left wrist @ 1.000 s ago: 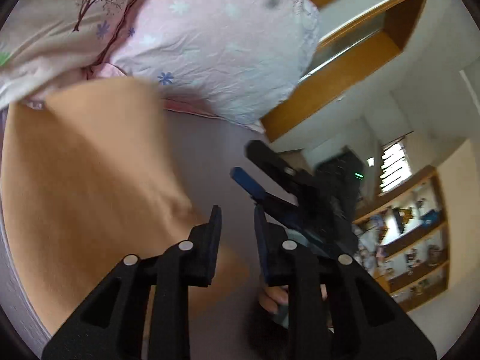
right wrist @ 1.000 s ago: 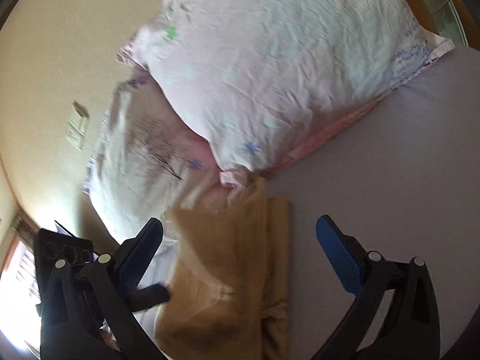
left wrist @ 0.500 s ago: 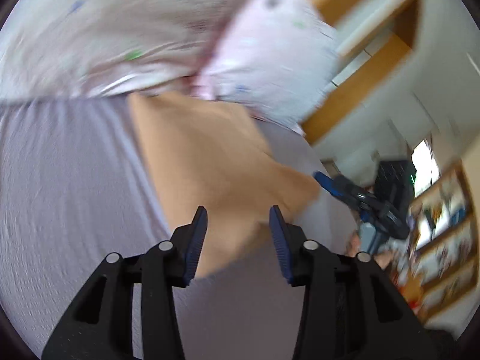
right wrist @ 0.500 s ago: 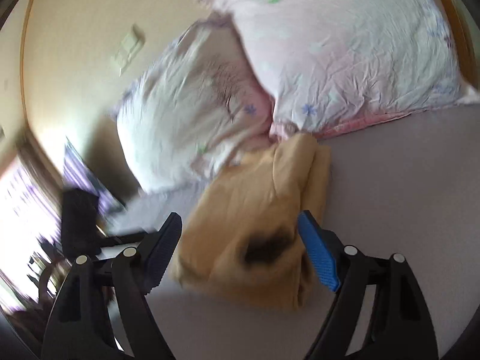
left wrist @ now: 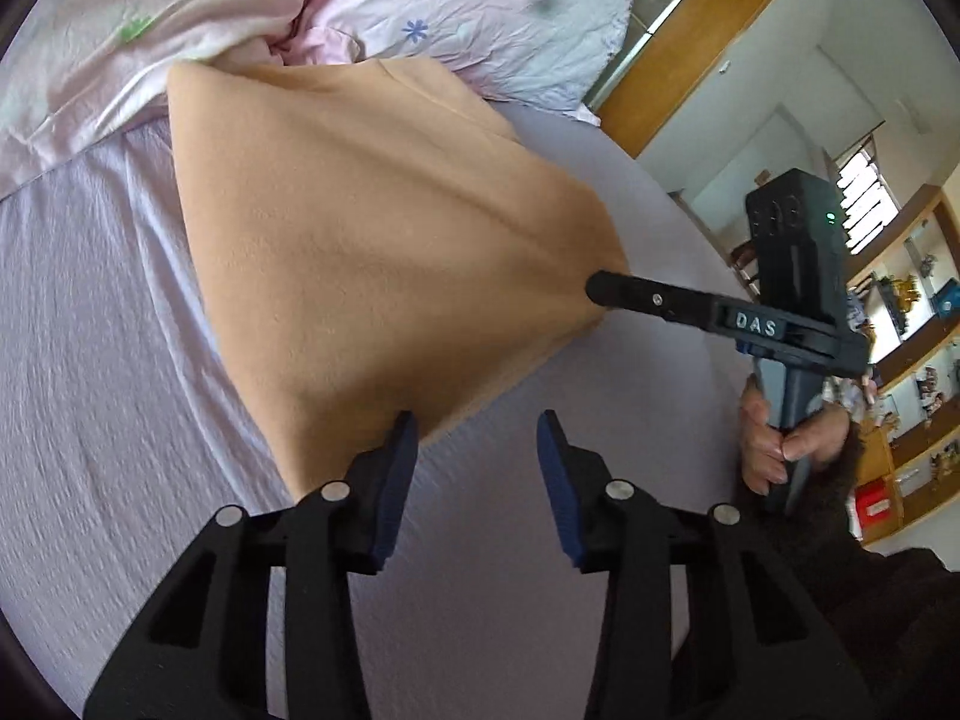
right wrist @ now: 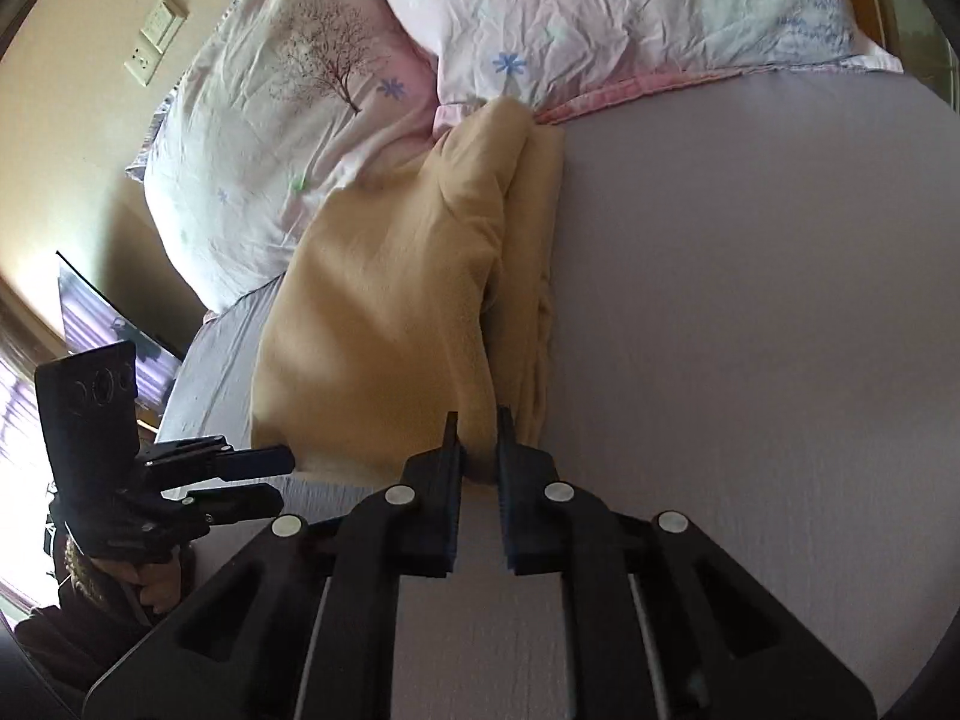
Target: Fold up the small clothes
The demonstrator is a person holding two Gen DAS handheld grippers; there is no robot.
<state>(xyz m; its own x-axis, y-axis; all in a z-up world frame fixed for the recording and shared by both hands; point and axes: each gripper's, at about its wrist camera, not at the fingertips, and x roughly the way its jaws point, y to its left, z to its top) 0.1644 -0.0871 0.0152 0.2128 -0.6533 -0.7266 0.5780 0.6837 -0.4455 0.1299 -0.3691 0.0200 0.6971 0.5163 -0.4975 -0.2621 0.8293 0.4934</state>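
Note:
A tan fleece garment (left wrist: 384,228) lies folded on the lilac bed sheet (left wrist: 90,372), its far end against the pillows. It also shows in the right wrist view (right wrist: 390,300). My left gripper (left wrist: 474,444) is open and empty just in front of the garment's near edge. My right gripper (right wrist: 477,426) is shut on the garment's near corner, lifting it slightly; it shows in the left wrist view (left wrist: 606,291) pinching that corner from the right. The left gripper shows in the right wrist view (right wrist: 282,477) at lower left, open.
Two pink floral pillows (right wrist: 312,96) (right wrist: 630,12) lie at the head of the bed. A wooden bed frame (left wrist: 690,42) and shelves (left wrist: 912,324) stand to the right. A wall socket (right wrist: 156,36) sits on the beige wall.
My right gripper has closed from wide open onto the garment's corner. My left gripper has opened wider and drawn back to the garment's near edge.

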